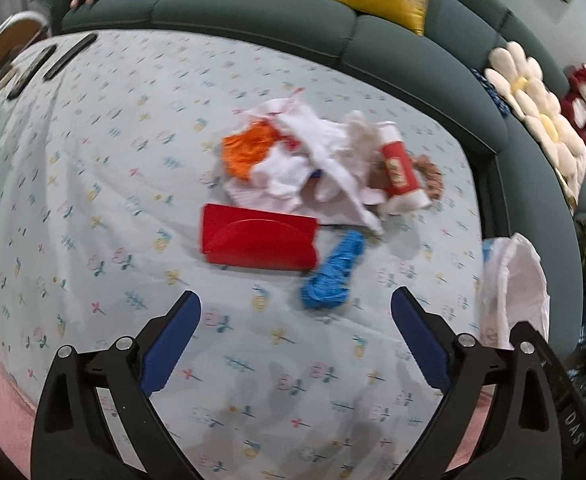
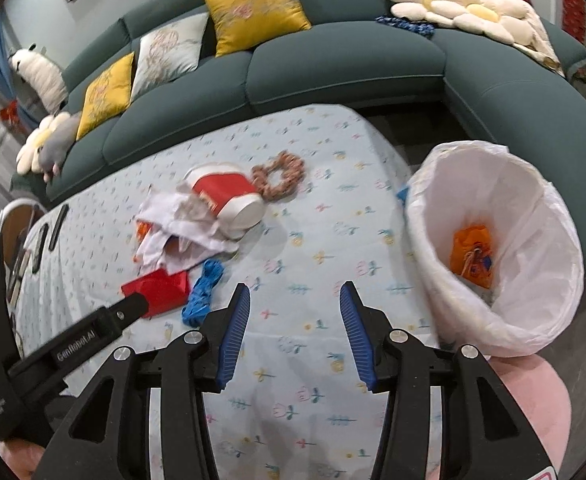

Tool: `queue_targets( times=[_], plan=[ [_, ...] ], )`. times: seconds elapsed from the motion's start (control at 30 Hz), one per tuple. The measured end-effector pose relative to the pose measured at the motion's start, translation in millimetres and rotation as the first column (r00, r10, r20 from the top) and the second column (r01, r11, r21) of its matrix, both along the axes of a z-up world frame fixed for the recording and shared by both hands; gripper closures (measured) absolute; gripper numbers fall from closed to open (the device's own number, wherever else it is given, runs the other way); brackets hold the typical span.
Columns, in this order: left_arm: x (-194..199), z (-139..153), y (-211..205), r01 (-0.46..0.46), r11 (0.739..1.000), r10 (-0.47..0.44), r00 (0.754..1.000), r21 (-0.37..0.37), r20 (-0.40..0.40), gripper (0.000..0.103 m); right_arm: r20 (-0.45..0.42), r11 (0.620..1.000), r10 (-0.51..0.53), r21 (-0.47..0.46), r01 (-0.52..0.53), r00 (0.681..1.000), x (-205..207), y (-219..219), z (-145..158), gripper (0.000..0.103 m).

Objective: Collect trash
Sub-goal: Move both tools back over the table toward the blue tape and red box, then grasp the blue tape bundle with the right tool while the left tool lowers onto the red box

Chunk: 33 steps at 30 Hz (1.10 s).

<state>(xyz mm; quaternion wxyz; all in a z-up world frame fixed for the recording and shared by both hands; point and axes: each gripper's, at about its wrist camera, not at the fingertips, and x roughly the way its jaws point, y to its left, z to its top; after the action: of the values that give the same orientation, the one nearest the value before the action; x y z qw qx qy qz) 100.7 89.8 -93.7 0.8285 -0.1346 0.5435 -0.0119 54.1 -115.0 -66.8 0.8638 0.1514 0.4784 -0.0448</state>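
Left tongs (image 1: 296, 314) gaping wide over the flowered cloth of the bench (image 1: 93, 168), gripping nothing, blue ribbed pads (image 1: 173, 340) bare. Trash lying just ahead of them: one flat red packet (image 1: 259, 242) with a glossy face, one crumpled blue wrapper (image 1: 333, 276) touching its right end and sitting nearest the gap between the pads. Beyond, one heap of white crumpled tissue (image 1: 313, 160), one scrunched orange wrapper (image 1: 245, 152) at its left edge, one red and white paper cup (image 1: 399, 166) lying on its side against the heap, and one brownish frilly ring (image 1: 433, 178) just beside the cup. Right tongs (image 2: 295, 334) standing about half open, also gripping nothing, hanging over bare cloth with the blue wrapper (image 2: 203, 292) off to their left and well apart from the cup (image 2: 229, 200). One bin lined with a thin white plastic bag (image 2: 533, 208) standing at the bench's right edge, tilting, holding one orange crumpled wrapper (image 2: 473, 256). Two dark slim remotes (image 1: 69, 56) lying at the far left end. Left tool's black body (image 2: 81, 340) reaching in from the left in the right wrist view.
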Motion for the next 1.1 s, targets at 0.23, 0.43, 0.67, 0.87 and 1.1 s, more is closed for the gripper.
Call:
queue_targets(
  times=[0.23,0.43,0.67,0.87,1.1],
  plan=[
    [8,-16,26,-0.037,0.999,0.037,0.999,-0.005,-0.035,0.011,-0.057,0.999,0.049,0.009,-0.048,0.997,14,29,-23,0.057],
    [14,-27,38,-0.038,0.999,0.036,0.998,-0.026,-0.058,0.011,-0.107,0.996,0.086,0.022,-0.085,0.991,33,54,-44,0.057],
    [23,-29,52,-0.044,0.996,0.04,0.998,-0.073,-0.058,0.011,-0.149,0.994,0.101,0.055,-0.093,0.984,57,74,-65,0.057],
    [27,-31,66,-0.069,0.993,0.063,0.996,-0.096,-0.065,0.011,-0.172,0.993,0.108,0.058,-0.099,0.979,77,90,-79,0.057],
    [33,-36,63,-0.054,0.993,0.046,0.996,-0.103,-0.076,0.011,-0.205,0.99,0.136,0.059,-0.126,0.969,88,102,-96,0.066]
  ],
)
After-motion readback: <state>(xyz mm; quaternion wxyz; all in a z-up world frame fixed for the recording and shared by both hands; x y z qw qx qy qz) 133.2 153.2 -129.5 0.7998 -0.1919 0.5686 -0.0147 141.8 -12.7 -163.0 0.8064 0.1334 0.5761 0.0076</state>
